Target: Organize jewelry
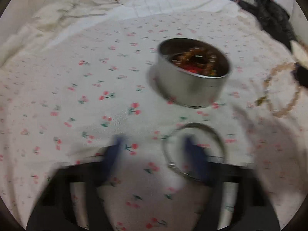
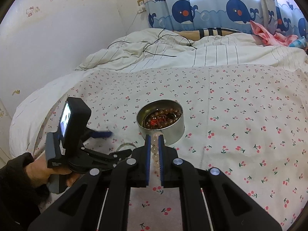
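Note:
A round metal tin (image 2: 169, 132) stands on the cherry-print sheet with brown bead bracelets (image 2: 163, 115) inside. My right gripper (image 2: 154, 137) is shut on a pale pink bead bracelet (image 2: 154, 151), just in front of the tin. In the left wrist view, which is blurred, the tin (image 1: 190, 88) sits ahead. My left gripper (image 1: 154, 144) is open over the sheet. Its right finger (image 1: 192, 154) shows inside the loop of a thin silver bangle (image 1: 217, 134); whether they touch I cannot tell. The pink bracelet (image 1: 283, 94) hangs at the right edge.
A rumpled striped duvet (image 2: 192, 57) with a black cable (image 2: 163, 44) lies behind the sheet. A wall runs along the left, whale curtains (image 2: 211, 9) at the back. A person's hand (image 2: 44, 171) holds the left gripper's handle. Dark cloth (image 1: 273, 17) lies far right.

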Action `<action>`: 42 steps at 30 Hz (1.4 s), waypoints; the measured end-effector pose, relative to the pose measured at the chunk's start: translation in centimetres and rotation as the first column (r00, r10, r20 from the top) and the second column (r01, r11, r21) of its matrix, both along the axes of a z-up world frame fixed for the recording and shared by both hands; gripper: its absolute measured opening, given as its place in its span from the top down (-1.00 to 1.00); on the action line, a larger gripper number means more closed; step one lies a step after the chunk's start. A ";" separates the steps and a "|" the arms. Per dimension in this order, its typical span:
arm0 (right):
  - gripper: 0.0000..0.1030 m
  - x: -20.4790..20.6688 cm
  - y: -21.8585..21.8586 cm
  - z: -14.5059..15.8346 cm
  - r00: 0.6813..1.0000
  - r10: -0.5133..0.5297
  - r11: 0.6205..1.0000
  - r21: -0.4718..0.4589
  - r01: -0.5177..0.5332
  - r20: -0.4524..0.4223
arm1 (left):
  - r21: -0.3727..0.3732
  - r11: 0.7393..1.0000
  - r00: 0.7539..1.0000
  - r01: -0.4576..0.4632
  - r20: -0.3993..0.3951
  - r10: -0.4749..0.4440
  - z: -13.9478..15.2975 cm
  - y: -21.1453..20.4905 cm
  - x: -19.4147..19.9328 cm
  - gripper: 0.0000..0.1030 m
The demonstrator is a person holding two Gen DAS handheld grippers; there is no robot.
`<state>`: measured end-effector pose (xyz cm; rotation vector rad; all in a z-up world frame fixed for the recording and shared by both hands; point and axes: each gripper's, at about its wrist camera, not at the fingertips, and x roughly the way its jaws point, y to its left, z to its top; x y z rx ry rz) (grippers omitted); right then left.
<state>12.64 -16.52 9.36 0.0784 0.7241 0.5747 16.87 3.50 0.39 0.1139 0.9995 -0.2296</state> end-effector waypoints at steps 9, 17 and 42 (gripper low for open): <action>0.84 -0.2 -0.9 2.8 0.997 -0.011 0.997 0.080 0.005 0.070 | -0.158 0.986 0.992 0.061 0.115 -0.043 7.4 0.0 -1.1 0.93; 0.84 0.3 -2.4 4.1 0.994 -0.056 0.991 0.123 0.044 0.092 | -0.143 0.990 0.996 0.016 0.089 -0.003 6.7 -1.8 5.7 0.92; -0.22 6.7 2.3 -0.2 0.994 -0.104 0.994 -0.028 0.103 -0.041 | -0.001 0.994 0.977 -0.107 0.185 0.105 6.6 0.9 -0.9 -0.64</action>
